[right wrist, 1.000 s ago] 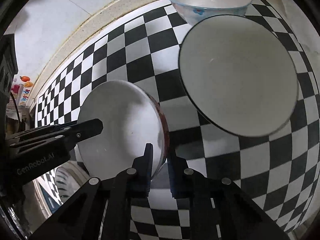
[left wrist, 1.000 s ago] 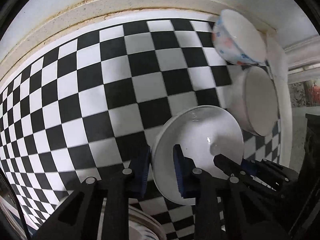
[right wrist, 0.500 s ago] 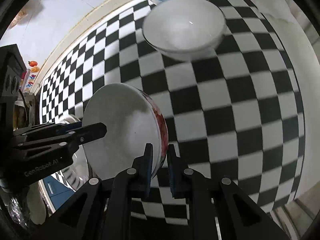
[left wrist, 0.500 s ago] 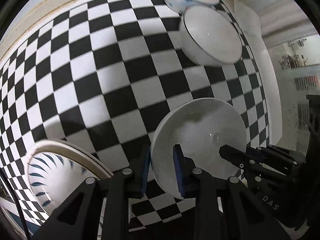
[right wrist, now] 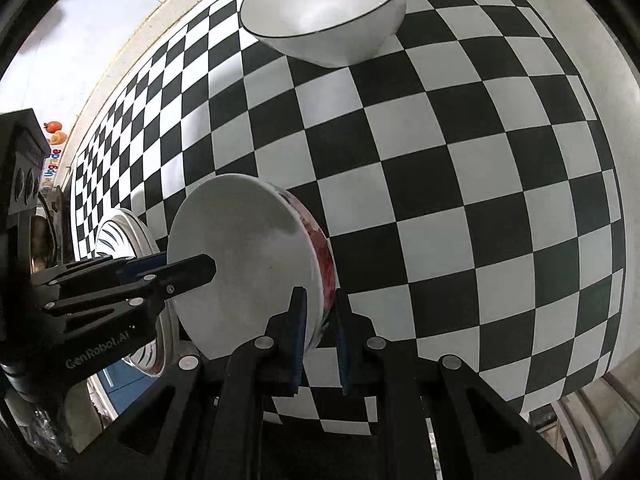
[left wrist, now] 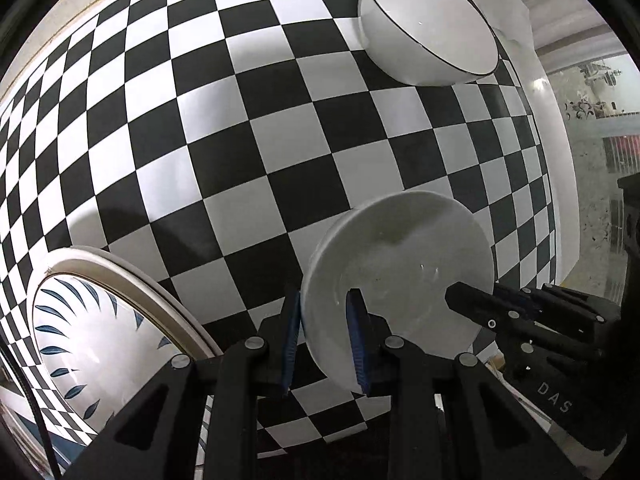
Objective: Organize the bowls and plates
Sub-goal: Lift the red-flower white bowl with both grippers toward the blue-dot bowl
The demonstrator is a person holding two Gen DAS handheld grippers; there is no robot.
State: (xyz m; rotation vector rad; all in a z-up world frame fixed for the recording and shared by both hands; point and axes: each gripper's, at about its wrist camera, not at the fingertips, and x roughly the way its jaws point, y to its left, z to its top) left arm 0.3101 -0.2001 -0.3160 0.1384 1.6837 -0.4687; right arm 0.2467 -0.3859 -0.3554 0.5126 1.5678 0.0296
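Above the checkered table [left wrist: 248, 152], we held one white bowl [left wrist: 400, 264] by opposite rims, our left gripper [left wrist: 322, 336] and right gripper [right wrist: 320, 332] both clamped on it; a black-rimmed bowl [right wrist: 328, 12] stood well apart.

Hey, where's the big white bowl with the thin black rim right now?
The white bowl with the thin black rim sits on the checkered tablecloth at its far end, top right in the left wrist view and top centre in the right wrist view, untouched by either gripper.
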